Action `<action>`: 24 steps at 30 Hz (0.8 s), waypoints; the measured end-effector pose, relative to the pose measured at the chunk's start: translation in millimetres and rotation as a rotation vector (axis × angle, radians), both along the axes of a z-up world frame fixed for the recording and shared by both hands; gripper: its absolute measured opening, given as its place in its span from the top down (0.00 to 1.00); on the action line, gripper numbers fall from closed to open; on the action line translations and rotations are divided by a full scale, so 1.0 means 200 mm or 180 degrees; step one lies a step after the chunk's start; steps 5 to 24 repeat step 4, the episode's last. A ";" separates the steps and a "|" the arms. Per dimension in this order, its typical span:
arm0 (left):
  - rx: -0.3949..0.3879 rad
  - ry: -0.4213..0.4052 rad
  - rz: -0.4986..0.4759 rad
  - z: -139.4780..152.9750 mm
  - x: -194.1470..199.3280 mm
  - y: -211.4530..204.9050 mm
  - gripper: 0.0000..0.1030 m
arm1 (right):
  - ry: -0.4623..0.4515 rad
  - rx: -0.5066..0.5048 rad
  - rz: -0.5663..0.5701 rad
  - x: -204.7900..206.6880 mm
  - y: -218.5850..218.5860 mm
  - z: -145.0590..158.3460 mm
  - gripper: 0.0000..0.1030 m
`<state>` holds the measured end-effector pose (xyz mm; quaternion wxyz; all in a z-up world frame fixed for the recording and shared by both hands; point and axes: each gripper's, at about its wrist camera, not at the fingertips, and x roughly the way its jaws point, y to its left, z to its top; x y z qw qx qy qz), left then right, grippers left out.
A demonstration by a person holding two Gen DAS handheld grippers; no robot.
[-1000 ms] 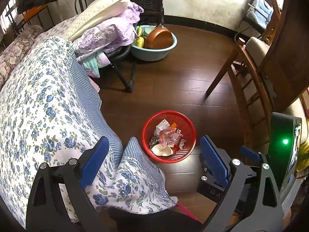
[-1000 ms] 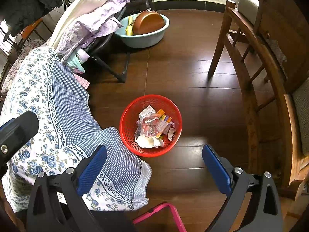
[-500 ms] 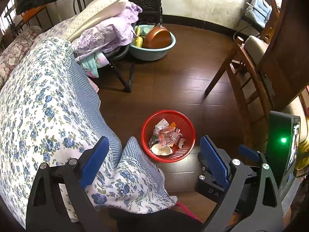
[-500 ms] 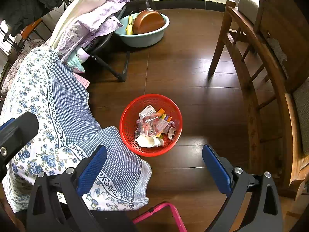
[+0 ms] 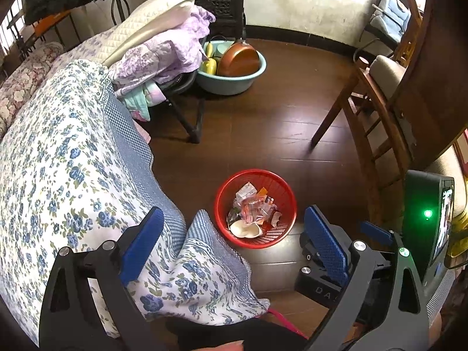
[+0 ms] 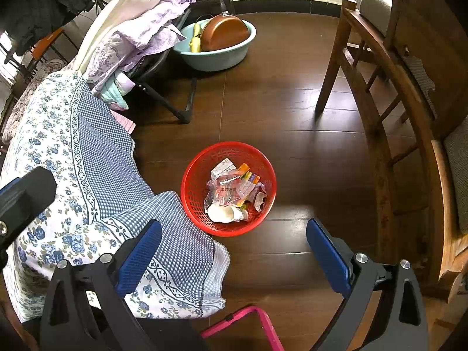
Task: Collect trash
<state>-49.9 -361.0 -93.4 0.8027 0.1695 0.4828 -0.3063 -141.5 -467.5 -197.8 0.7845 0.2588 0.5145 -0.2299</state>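
Nearest the lens: left gripper (image 5: 231,228) and right gripper (image 6: 234,239), each with blue-padded fingers (image 6: 140,256) spread wide, nothing between them, both raised above the floor. Also in the left wrist view, part of the right gripper's body (image 5: 324,275) at lower right, with a dark device showing a green light (image 5: 427,213) beside it. Below the right gripper, a pink frame (image 6: 251,318), partly cut off by the picture edge.

Middle ground: red mesh basket (image 6: 193,187) upright on the dark wooden floor (image 6: 292,111), holding the trash (image 6: 234,187), a heap of wrappers, small cartons and a pale cup-like piece. Blue floral bedcover (image 6: 96,158) draped at left, its checked corner just beside the basket's rim; contact uncertain.

Farther back: folding chair (image 6: 163,96) piled with lilac bedding (image 6: 140,35) and a white pillow (image 6: 122,14); a pale green basin (image 6: 222,55) with a copper-coloured pan (image 6: 223,32) inside; wooden chairs (image 6: 380,93) along the right side.
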 end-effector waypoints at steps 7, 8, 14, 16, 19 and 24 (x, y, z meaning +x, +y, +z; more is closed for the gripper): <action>-0.0026 0.0015 0.0004 0.00 0.00 0.01 0.10 | 0.0003 -0.0003 0.0001 0.00 0.00 0.00 0.06; -0.0026 0.0015 0.0004 0.00 0.00 0.01 0.10 | 0.0003 -0.0003 0.0001 0.00 0.00 0.00 0.06; -0.0026 0.0015 0.0004 0.00 0.00 0.01 0.10 | 0.0003 -0.0003 0.0001 0.00 0.00 0.00 0.06; -0.0026 0.0015 0.0004 0.00 0.00 0.01 0.10 | 0.0003 -0.0003 0.0001 0.00 0.00 0.00 0.06; -0.0026 0.0015 0.0004 0.00 0.00 0.01 0.10 | 0.0003 -0.0003 0.0001 0.00 0.00 0.00 0.06; -0.0026 0.0015 0.0004 0.00 0.00 0.01 0.10 | 0.0003 -0.0003 0.0001 0.00 0.00 0.00 0.06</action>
